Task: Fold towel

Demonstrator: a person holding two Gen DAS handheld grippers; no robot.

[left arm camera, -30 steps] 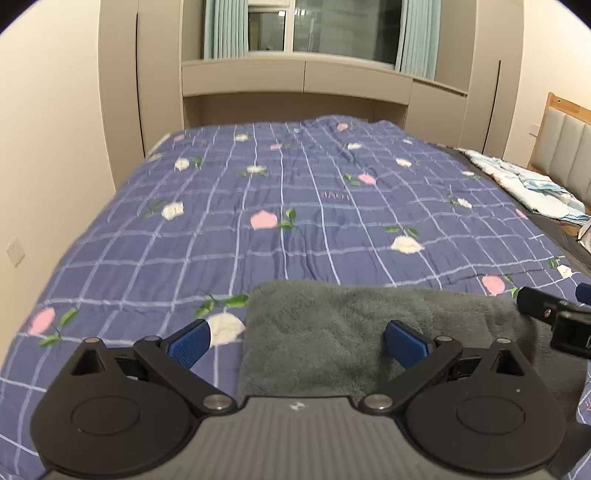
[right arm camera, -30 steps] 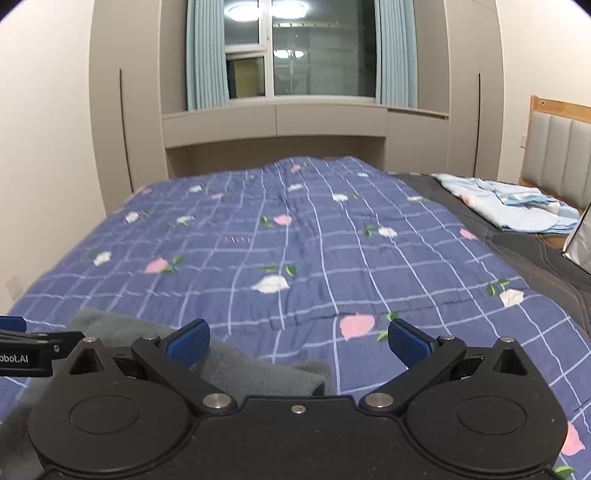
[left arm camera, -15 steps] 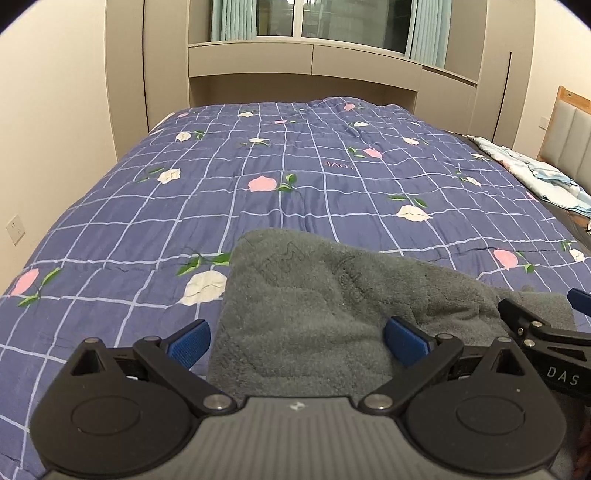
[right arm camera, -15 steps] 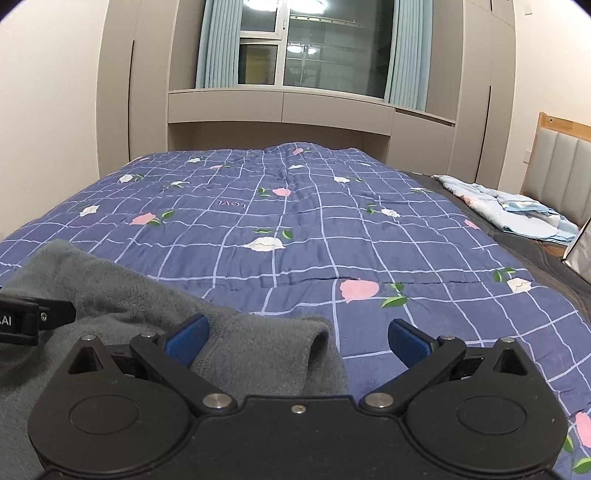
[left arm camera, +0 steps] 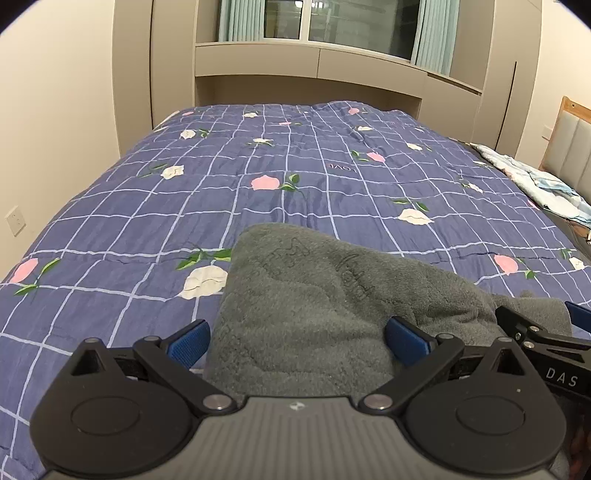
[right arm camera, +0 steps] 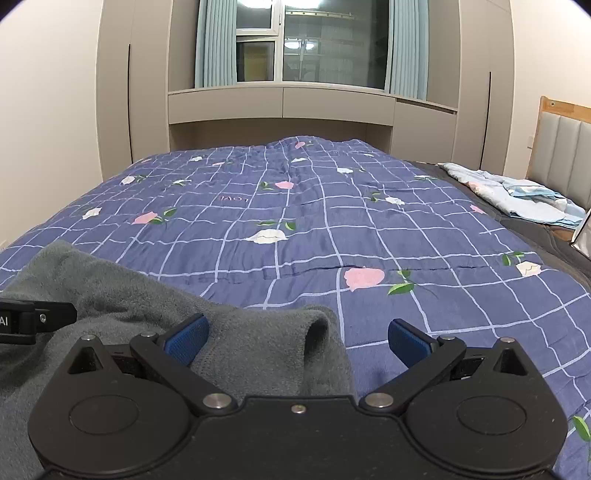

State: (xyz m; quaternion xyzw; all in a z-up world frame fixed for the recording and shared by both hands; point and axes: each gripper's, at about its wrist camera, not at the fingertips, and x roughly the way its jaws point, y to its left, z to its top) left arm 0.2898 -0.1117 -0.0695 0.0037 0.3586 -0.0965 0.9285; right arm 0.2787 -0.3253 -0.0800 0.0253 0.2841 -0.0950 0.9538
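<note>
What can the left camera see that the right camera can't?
Only the left view shows the wall socket and the towel's left edge. Only the right view shows the towel's curled right corner and a ceiling light's glare in the window. Both show the open left gripper and open right gripper, the quilt, the headboard and the pale blue bedding.

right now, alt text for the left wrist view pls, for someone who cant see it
A grey towel lies rumpled on a blue checked floral quilt, with the open left gripper straddling its near edge. The right gripper pokes in at the lower right; a window and cabinets sit beyond the bed.
</note>
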